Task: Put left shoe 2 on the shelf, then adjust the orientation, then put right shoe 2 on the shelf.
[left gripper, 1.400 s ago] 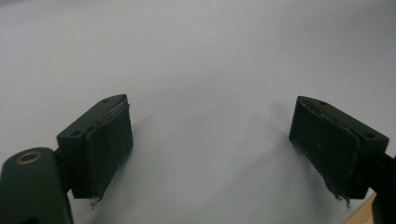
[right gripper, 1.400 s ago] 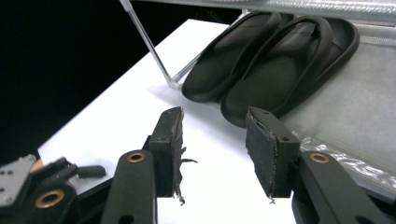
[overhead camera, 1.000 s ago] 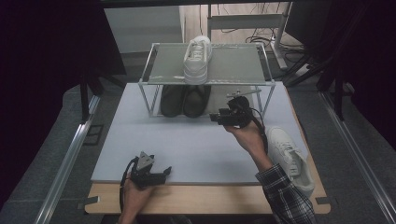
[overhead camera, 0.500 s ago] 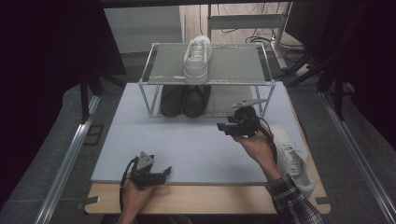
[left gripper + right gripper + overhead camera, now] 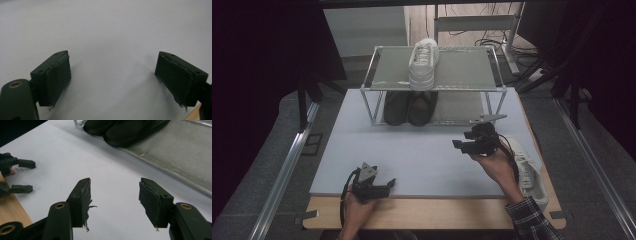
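Black two-jaw gripper (image 5: 460,145), frayed pads (image 5: 86,195), brass screws, plaid sleeve (image 5: 532,220)

- Right gripper (image 5: 460,145): black body and jaws, grey plate on top.
- Left gripper (image 5: 390,184): black, grey three-cornered plate.
- White shoe (image 5: 528,167) at 4 o'clock: white throughout.
- Second white shoe (image 5: 423,64) at 12 o'clock: white.
- Pair of shoes (image 5: 409,107) on the lower shelf: black.
- Rack (image 5: 462,67): grey shelves, silver frame.
- Mat (image 5: 422,155): pale grey-white, plain.
- Table edge (image 5: 437,212): light wood.
- Sleeve (image 5: 532,220): dark plaid check.
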### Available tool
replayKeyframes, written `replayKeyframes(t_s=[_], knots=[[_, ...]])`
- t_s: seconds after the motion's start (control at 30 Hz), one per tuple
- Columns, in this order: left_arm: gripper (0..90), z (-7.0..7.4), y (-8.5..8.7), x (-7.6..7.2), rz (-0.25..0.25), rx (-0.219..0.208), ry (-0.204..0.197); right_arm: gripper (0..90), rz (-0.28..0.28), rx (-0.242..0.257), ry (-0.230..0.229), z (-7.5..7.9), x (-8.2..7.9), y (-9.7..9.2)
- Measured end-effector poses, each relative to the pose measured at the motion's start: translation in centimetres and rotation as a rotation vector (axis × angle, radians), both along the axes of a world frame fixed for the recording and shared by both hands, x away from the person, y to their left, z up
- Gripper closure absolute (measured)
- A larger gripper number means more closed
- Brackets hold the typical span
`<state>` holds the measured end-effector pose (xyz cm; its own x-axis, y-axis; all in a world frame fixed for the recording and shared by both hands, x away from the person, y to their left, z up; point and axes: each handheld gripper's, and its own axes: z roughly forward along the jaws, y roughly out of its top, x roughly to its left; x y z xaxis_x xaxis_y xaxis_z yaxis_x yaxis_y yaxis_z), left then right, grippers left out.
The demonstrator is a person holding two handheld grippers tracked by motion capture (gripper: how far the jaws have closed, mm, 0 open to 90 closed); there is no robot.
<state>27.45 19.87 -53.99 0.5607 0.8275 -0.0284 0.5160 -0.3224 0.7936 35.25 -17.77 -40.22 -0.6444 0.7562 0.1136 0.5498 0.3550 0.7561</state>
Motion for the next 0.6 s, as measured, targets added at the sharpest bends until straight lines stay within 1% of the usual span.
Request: replayKeyframes(t_s=[0.3, 0.6], knots=[[12.7, 0.0, 0.0, 0.0, -0.002, 0.003, 0.001, 43.8, -0.016, -0.025, -0.005, -0.5, -1.2, -1.3], [12.7, 0.0, 0.0, 0.0, -0.001, 0.002, 0.001, 44.4, -0.037, -0.043, 0.0, -0.8, -2.1, -2.8]])
